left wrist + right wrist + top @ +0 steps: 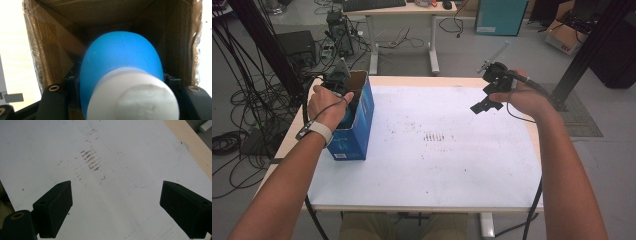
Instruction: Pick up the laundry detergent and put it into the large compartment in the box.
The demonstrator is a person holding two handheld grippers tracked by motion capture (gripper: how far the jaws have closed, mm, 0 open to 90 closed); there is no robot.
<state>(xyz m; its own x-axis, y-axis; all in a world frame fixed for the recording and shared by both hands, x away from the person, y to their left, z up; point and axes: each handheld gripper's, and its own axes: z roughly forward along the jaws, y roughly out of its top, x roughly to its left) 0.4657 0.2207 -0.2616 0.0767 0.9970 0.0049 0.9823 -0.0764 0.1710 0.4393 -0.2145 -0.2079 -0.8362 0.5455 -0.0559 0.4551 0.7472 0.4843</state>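
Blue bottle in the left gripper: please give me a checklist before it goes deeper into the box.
1. Left gripper shut on the blue bottle: ok.
2. White cap on the bottle: ok.
3. Bottle inside the open top of the blue cardboard box: ok.
4. Box bottom free of other things: cannot tell, the bottle hides it.
5. Box standing upright on the white sheet: ok.
6. Right gripper open, empty, away from the box: ok.

The high view looks down on the table (427, 165); the left gripper view peers closely into the box (60, 52); the right gripper view faces the table's white sheet (112, 182), shared with the high view.
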